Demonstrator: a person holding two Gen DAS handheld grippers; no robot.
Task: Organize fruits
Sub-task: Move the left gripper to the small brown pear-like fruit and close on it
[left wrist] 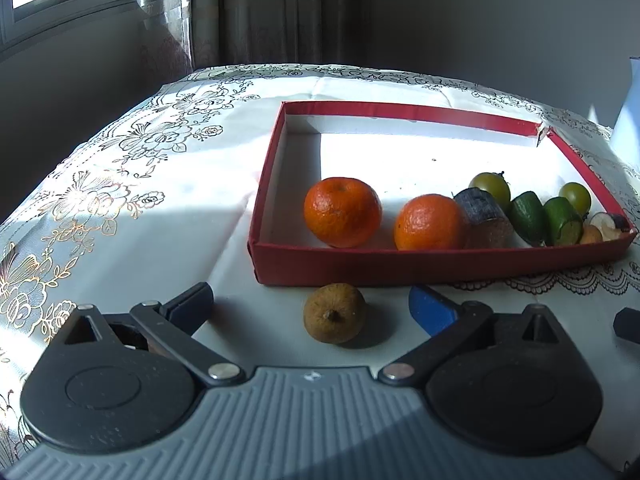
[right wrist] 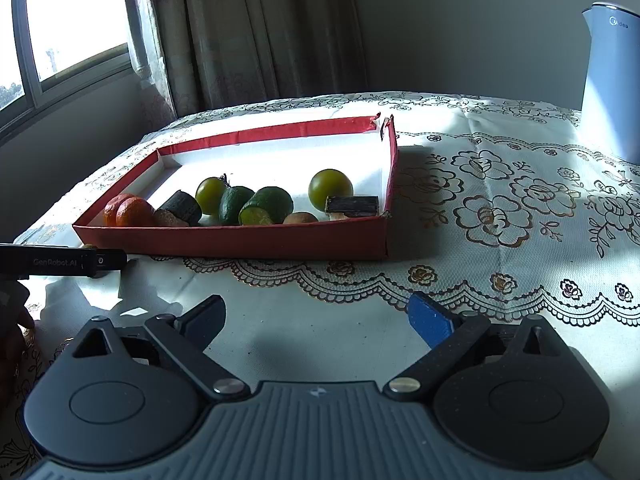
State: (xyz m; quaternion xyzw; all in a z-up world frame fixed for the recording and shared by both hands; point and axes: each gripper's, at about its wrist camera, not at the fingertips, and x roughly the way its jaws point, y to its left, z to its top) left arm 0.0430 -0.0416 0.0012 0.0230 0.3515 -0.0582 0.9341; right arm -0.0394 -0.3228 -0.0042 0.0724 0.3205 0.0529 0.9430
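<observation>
While jaws gape, brown fruit (left wrist: 334, 313) between

1. Left gripper (left wrist: 310, 304) open wide, low over the tablecloth (left wrist: 120, 184).
2. Brown fruit (left wrist: 334, 313) on the cloth between the fingers, touching neither, just in front of the red tray (left wrist: 400, 266).
3. In the tray: two oranges (left wrist: 343, 212) (left wrist: 430, 222), dark chunk (left wrist: 484, 216), green fruits (left wrist: 528, 218), crowded along the near wall.

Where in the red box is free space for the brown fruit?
The red box is bare along its far wall and left of the two oranges. The right near corner is crowded. The brown fruit lies outside, between the open left gripper fingers.
</observation>
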